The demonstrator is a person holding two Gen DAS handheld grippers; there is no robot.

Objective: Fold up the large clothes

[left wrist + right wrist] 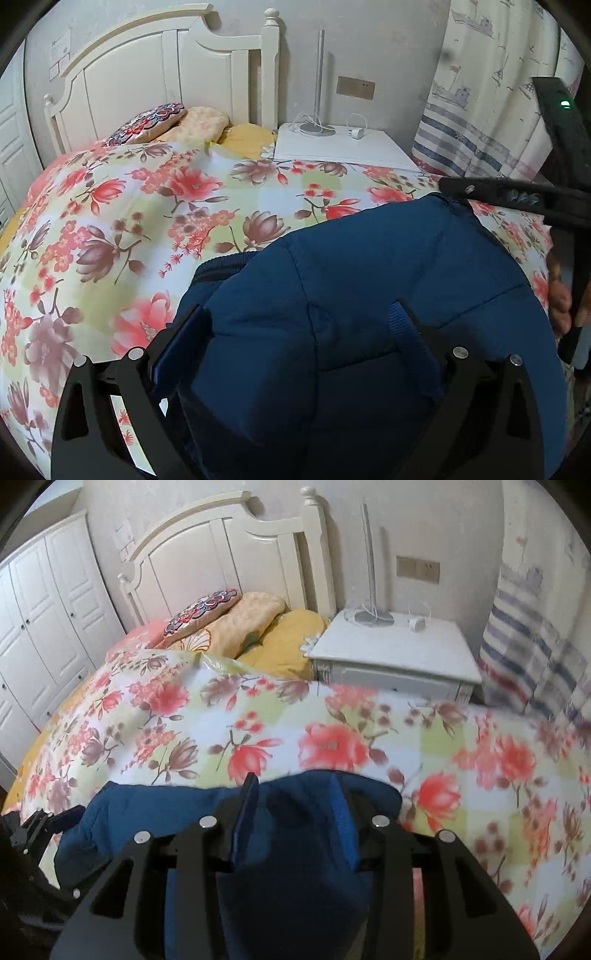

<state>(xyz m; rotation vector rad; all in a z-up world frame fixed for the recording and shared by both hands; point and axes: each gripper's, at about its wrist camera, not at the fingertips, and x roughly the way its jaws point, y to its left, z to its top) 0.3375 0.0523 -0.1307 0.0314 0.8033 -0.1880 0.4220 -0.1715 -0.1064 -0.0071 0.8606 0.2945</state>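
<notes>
Garment point(369, 295) — dark blue, padded, bunched on the floral quilt point(147, 221) near the bed's front edge, toward the side where the nightstand point(343, 147) stands. Left gripper point(299, 332) low over the near part of the garment, fingers wide, blue fabric bulging between the pads point(177, 347); firm pinch or mere straddle — cannot tell. Right gripper point(299, 812) at the garment's point(166, 812) far edge, fingers fairly wide with cloth lying between them; grip likewise unclear. Seen from the left wrist, reaches in from the right to the garment's far corner. Pillows point(240, 616) piled at the headboard point(221, 546). Lamp point(373, 605) and charger point(417, 622) on the nightstand, striped curtain point(535, 657) beyond.
</notes>
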